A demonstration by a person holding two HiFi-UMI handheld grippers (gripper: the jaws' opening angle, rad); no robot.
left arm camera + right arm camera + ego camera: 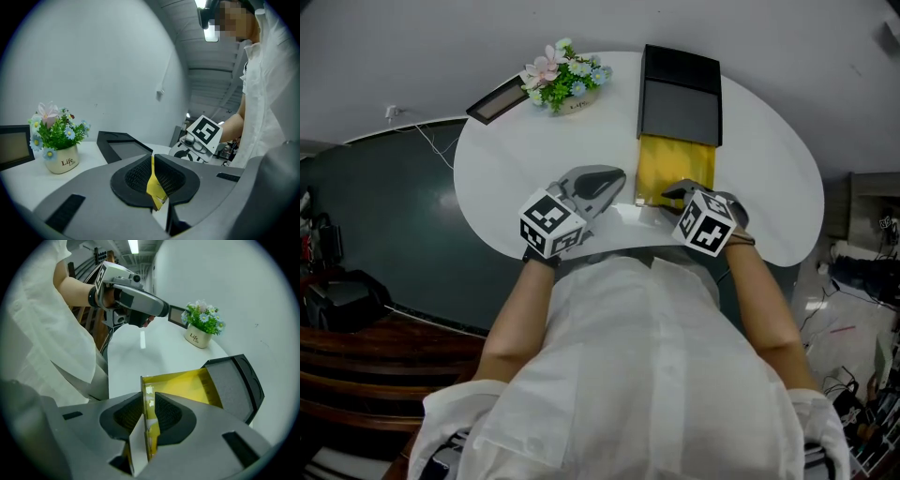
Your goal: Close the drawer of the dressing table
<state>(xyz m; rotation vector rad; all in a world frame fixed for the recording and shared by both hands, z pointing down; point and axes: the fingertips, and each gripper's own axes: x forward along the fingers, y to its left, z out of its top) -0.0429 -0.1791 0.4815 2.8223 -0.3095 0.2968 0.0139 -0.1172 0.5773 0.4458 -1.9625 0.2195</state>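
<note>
Jaws, right gripper (149, 397): held slightly apart, front wall of the drawer (185, 383) stood between the pads, a gap seen on one side, wall not pinched
Jaws, left gripper (152, 161): closed together, a small yellow scrap (154, 187) pinched between the pads
Pose, right gripper: pointed steeply down onto the drawer front, close to the near edge of the table (769, 187)
Pose, left gripper: held about level over the table, just left of the drawer, apart from it
Drawer: yellow, see-through, pulled out of the black box (680, 94) toward the near edge, not yet closed
Black box: set at the far edge, right of the middle
Flower pot (565, 80): at the far edge, left of the black box, pale pot marked "Life", pink and blue blooms
Picture frame (497, 100): at the far-left edge, just beside the flower pot, dark rim
Person (637, 375): white top, both forearms reached over the near edge
</note>
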